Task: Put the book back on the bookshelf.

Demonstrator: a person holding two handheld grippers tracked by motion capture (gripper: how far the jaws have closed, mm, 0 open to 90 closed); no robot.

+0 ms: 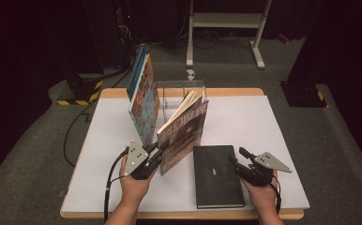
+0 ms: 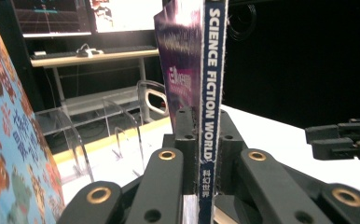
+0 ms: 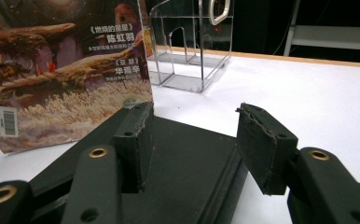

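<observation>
My left gripper (image 1: 158,152) is shut on the spine of a magazine (image 1: 183,133), which stands upright on the white table and leans toward a clear acrylic rack (image 1: 181,91). In the left gripper view the blue spine (image 2: 211,93) reading "Science Fiction World" runs up between the pads (image 2: 185,140). A black notebook (image 1: 216,176) lies flat near the front edge. My right gripper (image 1: 237,157) hovers open at the notebook's right edge; in the right gripper view the notebook (image 3: 187,158) lies below and between its spread fingers (image 3: 134,140).
A colourful book (image 1: 144,101) stands upright left of the magazine, leaning at the rack's left side. The white table top (image 1: 263,122) spreads wide to the right. Cables and a white stand frame (image 1: 226,21) lie on the dark floor behind.
</observation>
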